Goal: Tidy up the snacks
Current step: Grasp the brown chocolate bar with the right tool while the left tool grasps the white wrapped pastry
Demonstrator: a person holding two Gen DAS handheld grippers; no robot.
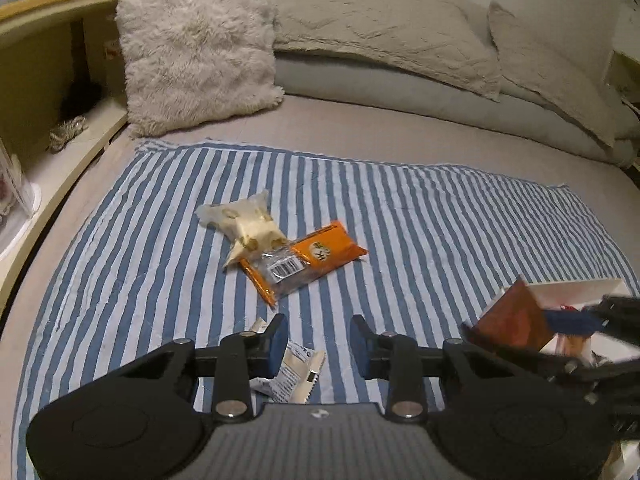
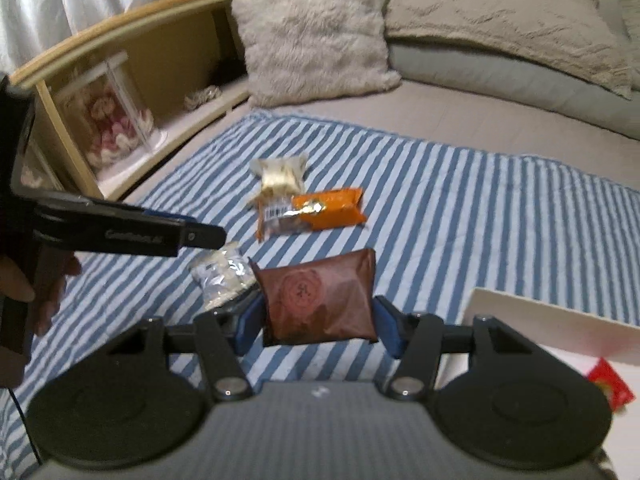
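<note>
My right gripper is shut on a brown snack packet, held above the blue-striped cloth. My left gripper has its jaws close together with a gap between the pads. A small silver packet sits against and under its left finger; a strip of cloth shows between the packet and the right pad. In the right wrist view this silver packet is just below the left gripper's fingertip. A cream packet and an orange packet lie together mid-cloth.
A white box stands at the right with a red packet inside. A fluffy pillow and grey pillows line the back of the bed. A wooden shelf runs along the left. A hand holds the left gripper.
</note>
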